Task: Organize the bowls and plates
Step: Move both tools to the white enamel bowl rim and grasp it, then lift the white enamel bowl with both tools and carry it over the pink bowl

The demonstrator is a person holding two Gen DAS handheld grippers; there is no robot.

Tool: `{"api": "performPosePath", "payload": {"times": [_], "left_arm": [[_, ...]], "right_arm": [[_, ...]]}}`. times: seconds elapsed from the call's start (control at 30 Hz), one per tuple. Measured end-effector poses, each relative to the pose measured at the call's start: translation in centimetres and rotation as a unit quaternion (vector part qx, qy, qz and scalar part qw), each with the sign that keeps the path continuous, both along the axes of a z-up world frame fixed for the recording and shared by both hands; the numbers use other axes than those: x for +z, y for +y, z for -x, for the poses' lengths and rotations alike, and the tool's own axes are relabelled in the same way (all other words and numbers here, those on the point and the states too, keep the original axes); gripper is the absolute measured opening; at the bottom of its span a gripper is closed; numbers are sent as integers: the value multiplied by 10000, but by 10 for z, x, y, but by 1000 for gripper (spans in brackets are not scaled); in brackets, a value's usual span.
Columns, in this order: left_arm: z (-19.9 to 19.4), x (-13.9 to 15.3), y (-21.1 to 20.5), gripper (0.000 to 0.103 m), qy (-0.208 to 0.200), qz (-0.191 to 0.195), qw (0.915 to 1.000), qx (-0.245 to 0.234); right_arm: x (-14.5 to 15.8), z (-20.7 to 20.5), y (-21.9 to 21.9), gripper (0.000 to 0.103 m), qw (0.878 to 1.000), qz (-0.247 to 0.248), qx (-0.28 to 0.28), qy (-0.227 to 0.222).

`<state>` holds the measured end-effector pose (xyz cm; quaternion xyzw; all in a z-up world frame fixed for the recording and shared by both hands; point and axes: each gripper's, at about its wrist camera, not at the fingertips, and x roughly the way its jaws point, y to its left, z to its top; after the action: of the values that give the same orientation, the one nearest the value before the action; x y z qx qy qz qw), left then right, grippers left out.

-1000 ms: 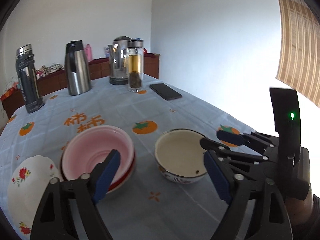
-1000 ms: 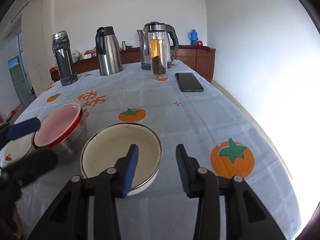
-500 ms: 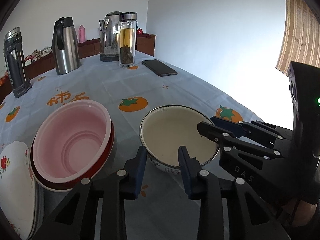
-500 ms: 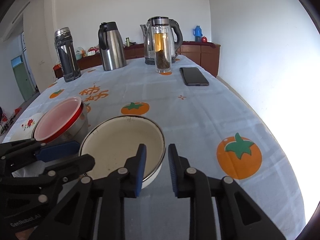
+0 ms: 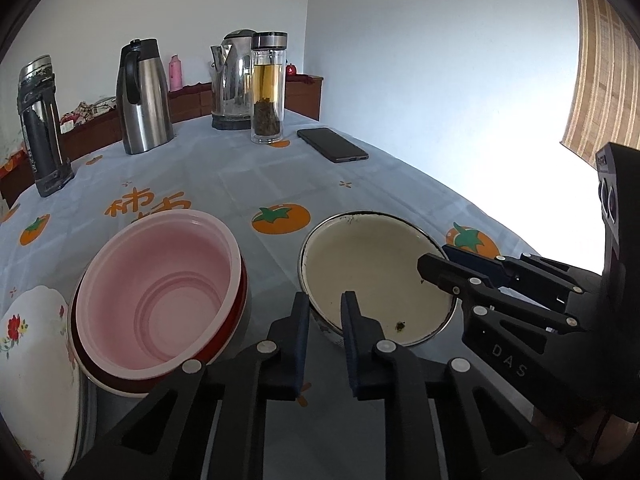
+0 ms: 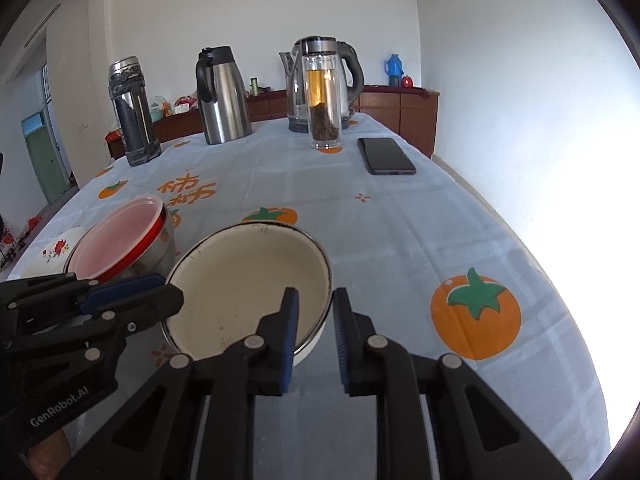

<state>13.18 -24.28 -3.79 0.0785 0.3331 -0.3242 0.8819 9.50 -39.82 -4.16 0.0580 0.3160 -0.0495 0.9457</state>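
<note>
Both my claws are clamped on the rim of the cream enamel bowl (image 5: 376, 280) — left claw (image 5: 325, 322) at its near edge, right claw (image 6: 316, 320) on the opposite side. It sits on the desk (image 6: 400, 220) just beside the pink bowl (image 5: 160, 284). Next, I judge, comes a level lift toward that stack. A second ago both stood wider; their jaws have just been closing on the rim.

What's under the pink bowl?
The pink bowl is nested in a red-rimmed bowl with steel sides. Beside them lies a floral plate. Whether more sits beneath the stack is hidden.
</note>
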Motion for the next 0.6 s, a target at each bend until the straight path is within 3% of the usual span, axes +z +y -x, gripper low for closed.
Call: {"api": "performPosePath", "payload": {"times": [0.23,0.6], "left_arm": [[2,1,3,17,-28,92,9999,-77],[7,19,19,17,-266,386,9989,22]], "right_arm": [[0,2,-1,16,10000,-38,-63,-26],[26,11,12,16,9995,123,-10,-301]]}}
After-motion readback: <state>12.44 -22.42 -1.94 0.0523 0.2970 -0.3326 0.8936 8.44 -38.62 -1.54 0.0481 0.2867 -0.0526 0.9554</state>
